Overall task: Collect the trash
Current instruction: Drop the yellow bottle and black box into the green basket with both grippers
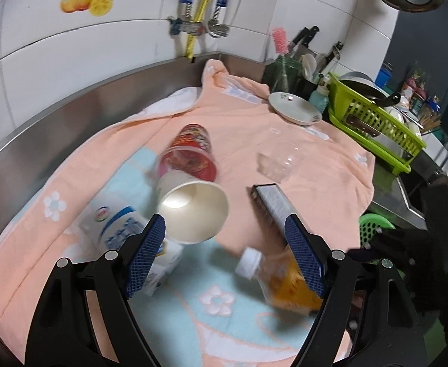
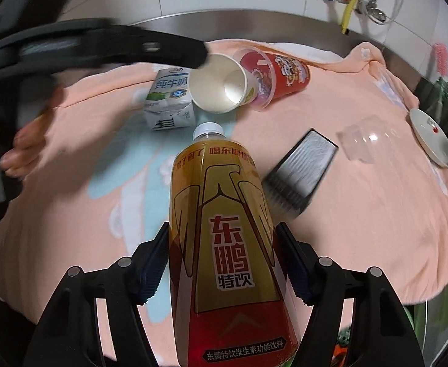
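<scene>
Right gripper (image 2: 221, 263) pinches a glossy amber plastic bottle (image 2: 224, 244); left gripper (image 1: 224, 244), jaws spread, hovers over a white paper cup (image 1: 193, 211) on the fluffy peach towel (image 1: 331, 183).

Pretty even indoor light in both views, kinda cool white, nothing really dim except the dark vignette corners you get from the fisheye. Edges bend hard: the tiled wall (image 1: 71, 58) curves like a bowl across the upper left. Soft, faint shadows only. There's a bright hot spot inside the paper cup (image 1: 193, 211) and small glints on the clear plastic cup (image 1: 280, 160). Motion blur smears the lower middle of the left wrist view, mostly the bottle (image 1: 282, 275). In the right wrist view the other gripper (image 2: 202, 56) at upper left is streaky, while the bottle label at center is sharp.
</scene>
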`<state>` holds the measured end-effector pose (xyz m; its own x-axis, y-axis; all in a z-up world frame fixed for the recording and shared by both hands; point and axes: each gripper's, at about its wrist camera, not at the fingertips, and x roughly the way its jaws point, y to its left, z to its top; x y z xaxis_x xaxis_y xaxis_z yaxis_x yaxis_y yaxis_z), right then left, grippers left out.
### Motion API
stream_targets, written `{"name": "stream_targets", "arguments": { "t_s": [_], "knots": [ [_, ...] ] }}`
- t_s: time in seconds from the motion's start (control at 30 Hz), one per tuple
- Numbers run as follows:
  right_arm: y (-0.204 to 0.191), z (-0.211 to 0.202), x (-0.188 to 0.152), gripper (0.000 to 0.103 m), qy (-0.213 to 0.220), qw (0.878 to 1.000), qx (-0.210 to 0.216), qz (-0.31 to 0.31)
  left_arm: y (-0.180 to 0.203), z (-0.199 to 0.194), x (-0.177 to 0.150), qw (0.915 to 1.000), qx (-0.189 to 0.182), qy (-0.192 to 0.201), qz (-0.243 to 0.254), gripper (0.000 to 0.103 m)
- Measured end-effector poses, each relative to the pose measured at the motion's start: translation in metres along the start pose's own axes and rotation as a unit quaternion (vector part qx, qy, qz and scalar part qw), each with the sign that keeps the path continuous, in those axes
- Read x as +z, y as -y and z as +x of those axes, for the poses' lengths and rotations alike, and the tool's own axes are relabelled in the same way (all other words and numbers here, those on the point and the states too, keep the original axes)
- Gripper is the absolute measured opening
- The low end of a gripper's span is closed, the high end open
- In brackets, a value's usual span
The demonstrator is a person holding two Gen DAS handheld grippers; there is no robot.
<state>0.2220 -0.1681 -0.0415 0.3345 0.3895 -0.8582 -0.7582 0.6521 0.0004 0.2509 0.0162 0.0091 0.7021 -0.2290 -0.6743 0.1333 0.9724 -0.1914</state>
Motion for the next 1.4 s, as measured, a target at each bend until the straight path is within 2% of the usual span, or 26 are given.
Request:
{"name": "stream_targets", "arguments": {
  "t_s": [0.23, 0.3, 0.33, 0.47, 0.63, 0.8, 1.1, 1.13, 1.2, 1.3, 1.4],
  "knots": [
    [0.015, -0.045, -0.045, 0.065, 0.022, 0.998, -0.028, 0.046, 0.04, 0.029, 0.005, 0.9991, -0.021, -0.026, 0.026, 0.079],
    [0.025, -0.058, -0.062, 0.065, 0.026, 0.996, -0.053, 0.06, 0.053, 0.039, 0.005, 0.9984, -0.029, -0.037, 0.031, 0.071],
    [0.03, -0.063, -0.068, 0.065, 0.027, 0.995, -0.063, 0.067, 0.06, 0.046, 0.006, 0.9979, -0.031, -0.044, 0.034, 0.071],
    [0.053, -0.084, -0.099, 0.065, 0.03, 0.988, -0.107, 0.104, 0.085, 0.071, 0.007, 0.9966, -0.024, -0.064, 0.047, 0.071],
    [0.082, -0.096, -0.132, 0.065, 0.027, 0.978, -0.137, 0.154, 0.096, 0.099, 0.009, 0.9951, -0.007, -0.091, 0.039, 0.071],
    [0.102, -0.085, -0.157, 0.065, 0.012, 0.969, -0.162, 0.187, 0.102, 0.118, 0.003, 0.9926, 0.023, -0.111, 0.044, 0.071],
    [0.127, -0.055, -0.189, 0.063, -0.021, 0.958, -0.166, 0.232, 0.096, 0.143, -0.006, 0.9888, 0.052, -0.137, 0.025, 0.071],
    [0.127, -0.053, -0.191, 0.063, -0.022, 0.957, -0.166, 0.237, 0.094, 0.145, -0.006, 0.9885, 0.053, -0.14, 0.023, 0.07],
    [0.132, -0.048, -0.198, 0.063, -0.027, 0.954, -0.171, 0.247, 0.093, 0.149, -0.008, 0.9877, 0.049, -0.147, 0.022, 0.057],
    [0.141, -0.041, -0.207, 0.063, -0.029, 0.948, -0.169, 0.267, 0.092, 0.154, -0.011, 0.9875, 0.049, -0.148, 0.021, 0.051],
    [0.153, -0.034, -0.22, 0.063, -0.03, 0.94, -0.164, 0.298, 0.095, 0.154, -0.012, 0.9882, 0.051, -0.142, 0.03, 0.05]
  ]
}}
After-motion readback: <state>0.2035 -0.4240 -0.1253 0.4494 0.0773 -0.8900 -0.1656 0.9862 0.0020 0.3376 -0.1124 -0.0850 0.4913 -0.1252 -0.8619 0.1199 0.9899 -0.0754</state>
